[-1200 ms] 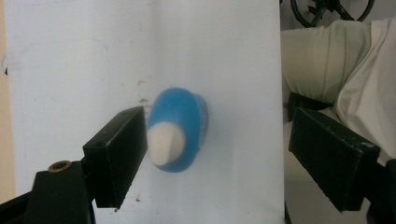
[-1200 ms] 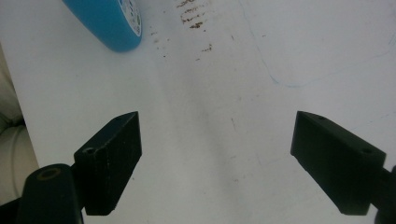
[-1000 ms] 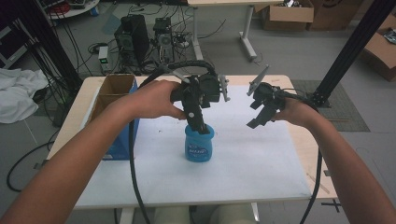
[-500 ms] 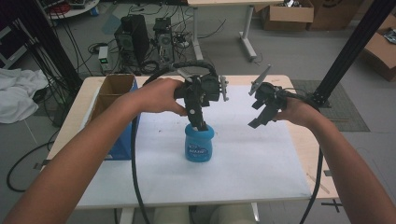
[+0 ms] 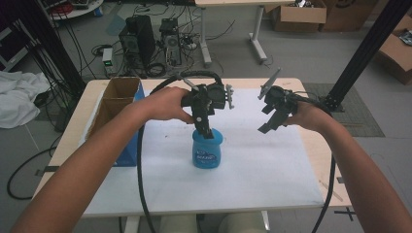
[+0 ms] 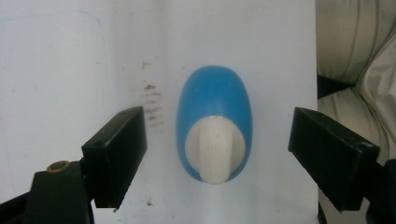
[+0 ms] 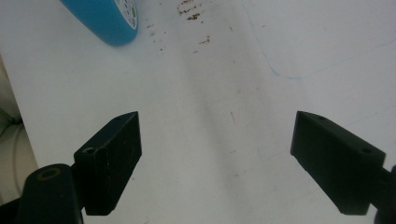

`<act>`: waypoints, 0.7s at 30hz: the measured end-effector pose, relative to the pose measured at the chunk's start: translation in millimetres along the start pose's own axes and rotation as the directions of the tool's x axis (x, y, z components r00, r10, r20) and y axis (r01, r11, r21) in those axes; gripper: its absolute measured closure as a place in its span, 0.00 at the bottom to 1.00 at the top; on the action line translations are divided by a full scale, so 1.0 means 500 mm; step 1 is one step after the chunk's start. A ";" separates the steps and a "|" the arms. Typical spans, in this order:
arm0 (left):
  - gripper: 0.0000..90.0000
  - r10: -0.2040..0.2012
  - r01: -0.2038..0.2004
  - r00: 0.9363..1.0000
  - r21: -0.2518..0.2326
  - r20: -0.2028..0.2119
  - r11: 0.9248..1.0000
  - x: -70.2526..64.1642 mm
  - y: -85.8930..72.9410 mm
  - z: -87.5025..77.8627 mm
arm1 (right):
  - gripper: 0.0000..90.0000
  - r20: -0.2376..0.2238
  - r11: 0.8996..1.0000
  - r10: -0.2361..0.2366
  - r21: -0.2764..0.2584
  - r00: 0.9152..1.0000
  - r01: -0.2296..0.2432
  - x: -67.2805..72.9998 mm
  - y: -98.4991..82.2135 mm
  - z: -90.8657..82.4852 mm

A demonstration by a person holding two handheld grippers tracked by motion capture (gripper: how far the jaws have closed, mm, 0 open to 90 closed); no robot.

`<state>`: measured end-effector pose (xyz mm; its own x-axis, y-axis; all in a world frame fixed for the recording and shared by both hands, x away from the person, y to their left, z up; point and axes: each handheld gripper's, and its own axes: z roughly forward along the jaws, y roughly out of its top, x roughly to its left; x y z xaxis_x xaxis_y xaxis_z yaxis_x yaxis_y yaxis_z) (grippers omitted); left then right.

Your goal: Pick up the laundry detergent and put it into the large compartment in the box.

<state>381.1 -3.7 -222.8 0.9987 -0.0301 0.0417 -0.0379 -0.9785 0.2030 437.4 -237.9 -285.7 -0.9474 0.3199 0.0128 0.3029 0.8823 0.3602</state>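
A blue bottle (image 5: 207,150) with a white flip cap stands upright on the white table top (image 5: 262,165) near its middle. My left gripper (image 5: 205,130) hangs straight over it, pointing down. In the left gripper view the bottle's top (image 6: 215,123) lies between the two wide-open jaws, apart from both. My right gripper (image 5: 270,122) is held in the air to the bottle's right, open with nothing between its jaws. The right gripper view looks down on bare table with the bottle's base (image 7: 106,18) at the upper left.
An open cardboard box with a blue side (image 5: 116,114) stands at the table's left edge. Brown specks (image 7: 194,16) mark the table near the bottle. Cables trail from both grippers. Computers, boxes and a black frame post stand on the floor beyond the table.
Almost nothing differs. The left gripper stays over the bottle and the right gripper hovers at the same spot.
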 end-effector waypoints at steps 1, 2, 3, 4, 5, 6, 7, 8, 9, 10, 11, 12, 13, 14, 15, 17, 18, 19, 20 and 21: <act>0.22 -0.001 0.001 1.000 0.004 0.000 1.000 0.000 0.000 0.005 | 0.18 0.000 1.000 0.000 0.000 1.000 0.000 0.000 0.000 0.000; 0.22 0.000 0.000 1.000 0.006 0.000 1.000 0.001 0.000 0.008 | 0.18 0.001 1.000 0.000 0.000 1.000 0.000 0.000 0.000 0.000; 0.22 -0.001 0.001 1.000 0.005 0.003 1.000 0.001 0.000 0.012 | 0.18 0.000 1.000 0.000 0.001 1.000 0.000 -0.001 0.000 0.001; 0.22 -0.002 0.002 1.000 0.009 0.005 1.000 0.002 0.001 0.016 | 0.18 0.001 1.000 -0.001 0.002 1.000 0.001 -0.001 0.000 0.001; 0.22 0.000 0.000 1.000 0.011 0.004 1.000 0.002 0.001 0.019 | 0.18 0.000 1.000 -0.001 0.003 1.000 0.001 -0.002 0.000 0.001; 0.22 0.000 0.000 1.000 0.016 0.005 1.000 0.003 0.001 0.023 | 0.18 -0.001 1.000 -0.001 0.002 1.000 0.001 -0.002 0.000 0.002; 0.22 -0.002 0.002 1.000 0.017 0.007 1.000 0.003 0.000 0.027 | 0.18 0.000 1.000 -0.003 0.002 1.000 0.003 -0.002 0.000 0.002; 0.22 0.001 -0.001 1.000 0.019 0.004 1.000 0.004 0.000 0.029 | 0.18 0.001 1.000 -0.001 0.000 1.000 0.001 -0.003 0.000 0.002; 0.22 -0.002 0.002 1.000 0.020 0.005 1.000 0.004 0.000 0.031 | 0.18 0.002 1.000 0.000 -0.001 1.000 0.000 -0.003 0.000 0.001; 0.22 0.000 0.000 1.000 0.020 0.002 1.000 0.005 0.000 0.033 | 0.18 0.002 1.000 -0.001 -0.001 1.000 0.001 -0.003 0.000 0.001; 0.22 0.000 -0.001 1.000 0.020 0.002 1.000 0.005 -0.001 0.036 | 0.18 0.001 1.000 0.001 -0.001 1.000 -0.001 -0.003 0.000 0.001; 0.22 0.000 -0.001 1.000 0.020 0.002 1.000 0.005 -0.001 0.036 | 0.18 0.001 1.000 0.001 -0.001 1.000 -0.001 -0.003 0.000 0.001; 0.22 0.004 -0.004 1.000 0.030 -0.003 1.000 0.005 -0.002 0.041 | 0.18 0.003 1.000 0.000 -0.002 1.000 0.000 -0.003 -0.001 0.001; 0.22 0.003 -0.002 1.000 0.033 -0.002 0.999 0.005 -0.003 0.045 | 0.18 0.004 1.000 0.000 -0.003 1.000 0.000 -0.003 -0.001 0.001; 0.22 0.003 -0.002 1.000 0.033 -0.002 0.999 0.005 -0.003 0.045 | 0.18 0.004 1.000 0.000 -0.003 1.000 0.000 -0.004 -0.001 0.001; 0.22 0.002 -0.002 1.000 0.037 0.010 0.999 0.003 -0.004 0.056 | 0.18 0.004 1.000 0.001 -0.004 1.000 -0.001 -0.004 0.000 0.001; 0.22 0.001 -0.002 1.000 0.038 0.014 0.999 0.002 -0.004 0.061 | 0.18 0.004 1.000 0.000 -0.004 1.000 0.000 -0.004 0.000 0.001; 0.22 0.001 -0.002 1.000 0.040 0.016 0.999 0.002 -0.005 0.064 | 0.18 0.004 1.000 -0.001 -0.004 1.000 0.001 -0.004 0.000 0.001; 0.22 0.001 -0.002 1.000 0.040 0.016 0.999 0.002 -0.005 0.064 | 0.18 0.004 1.000 -0.001 -0.004 1.000 0.001 -0.004 0.000 0.001; 0.22 0.002 -0.003 1.000 0.046 0.016 0.999 0.001 -0.005 0.069 | 0.18 0.005 1.000 0.001 -0.004 1.000 -0.001 -0.004 0.000 0.001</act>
<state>383.1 -8.2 -257.2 0.9990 -0.0356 0.0265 -0.0394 -0.9867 0.1579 439.1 -238.3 -286.5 -0.9465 0.3227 0.0083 0.3034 0.8806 0.3639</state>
